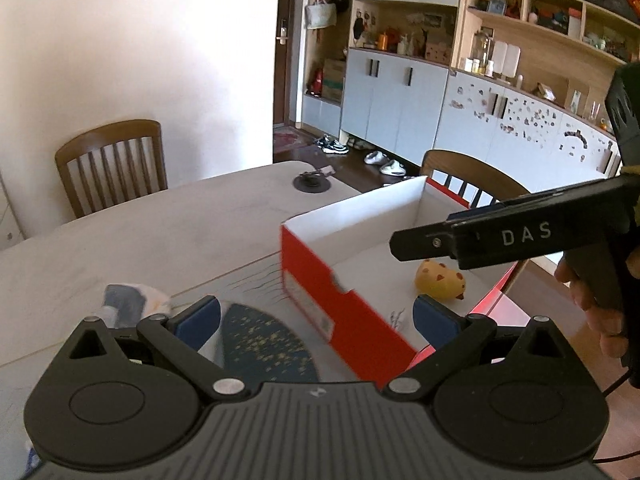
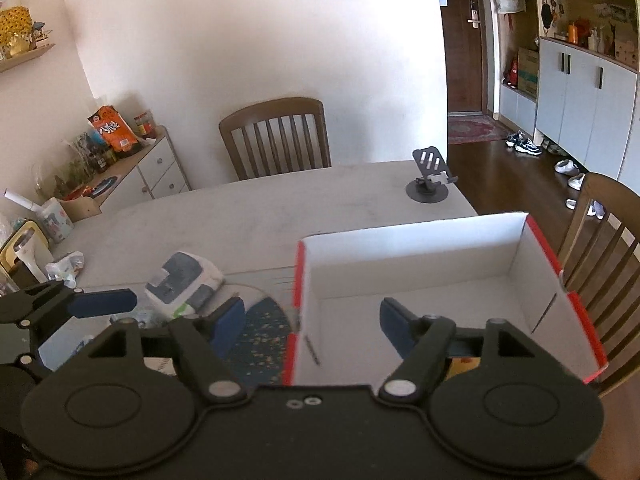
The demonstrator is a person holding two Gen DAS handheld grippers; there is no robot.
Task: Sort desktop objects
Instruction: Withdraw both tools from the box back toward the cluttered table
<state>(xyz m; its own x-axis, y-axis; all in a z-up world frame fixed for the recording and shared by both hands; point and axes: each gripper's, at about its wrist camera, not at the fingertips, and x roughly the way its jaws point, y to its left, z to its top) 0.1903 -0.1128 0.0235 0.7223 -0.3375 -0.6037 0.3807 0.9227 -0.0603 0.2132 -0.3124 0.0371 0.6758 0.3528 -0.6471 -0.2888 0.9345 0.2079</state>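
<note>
Both claws released, nothing held: left gripper (image 1: 316,316), right gripper (image 2: 312,320). Yellow spotted toy (image 1: 440,280) inside red-and-white cardboard box (image 1: 320,300). Advise clearing box wall before reaching blue-and-white packet (image 2: 186,286).

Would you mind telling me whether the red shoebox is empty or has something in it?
Not empty. The left wrist view shows a yellow spotted toy lying on the white floor of the red shoebox.

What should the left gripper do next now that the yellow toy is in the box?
Probably swing the open, empty left gripper toward the tissue pack, which lies on the table beside the red box; the yellow toy is already inside.
</note>
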